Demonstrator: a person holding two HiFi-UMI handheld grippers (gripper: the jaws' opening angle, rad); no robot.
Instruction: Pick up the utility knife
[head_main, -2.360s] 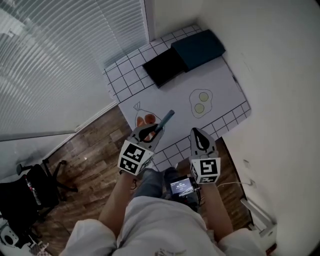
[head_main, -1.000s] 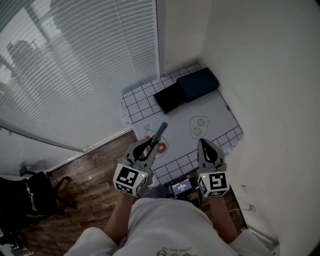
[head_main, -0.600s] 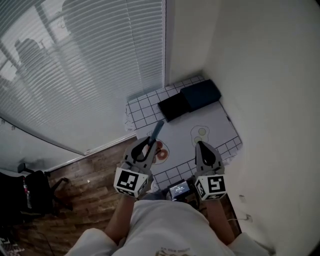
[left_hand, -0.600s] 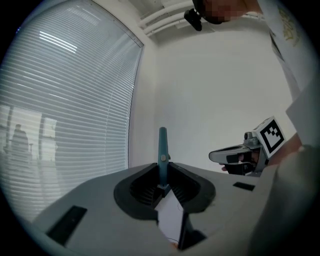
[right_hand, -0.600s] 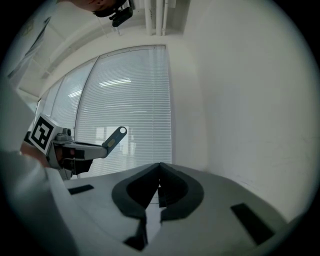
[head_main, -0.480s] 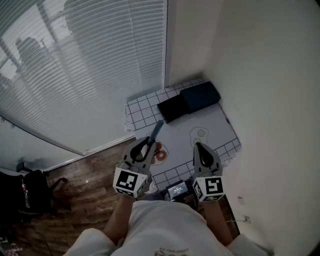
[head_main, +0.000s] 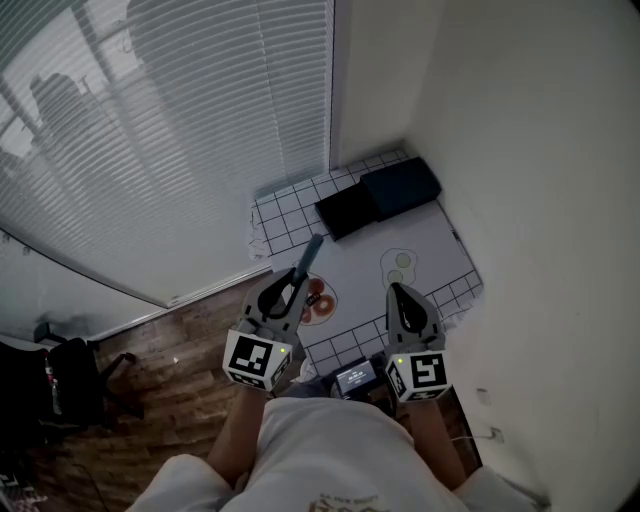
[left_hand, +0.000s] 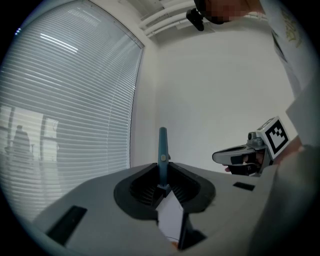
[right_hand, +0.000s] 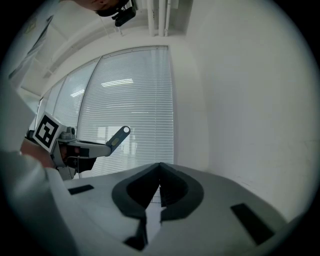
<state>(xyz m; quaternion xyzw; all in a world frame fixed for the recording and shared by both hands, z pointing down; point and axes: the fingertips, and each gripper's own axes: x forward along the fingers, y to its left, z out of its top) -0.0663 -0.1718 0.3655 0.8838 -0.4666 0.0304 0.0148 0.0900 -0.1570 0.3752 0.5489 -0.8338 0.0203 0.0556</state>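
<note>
Utility knife (head_main: 310, 252) is gripped in our left claw (head_main: 289, 294), long axis pointing ahead, above the bench (head_main: 435, 245); our right claw (head_main: 398, 291) is closed, empty.

Black box (head_main: 347, 210), teal box (head_main: 400, 187) on table (head_main: 440, 252)

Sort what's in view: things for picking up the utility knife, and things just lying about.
Job in hand:
slim blue utility knife, sticking up from the jaws
left gripper, clamped on it

Lying about:
flat black box
flat dark teal box
white grid-edged mat with food drawings, under both boxes
</note>
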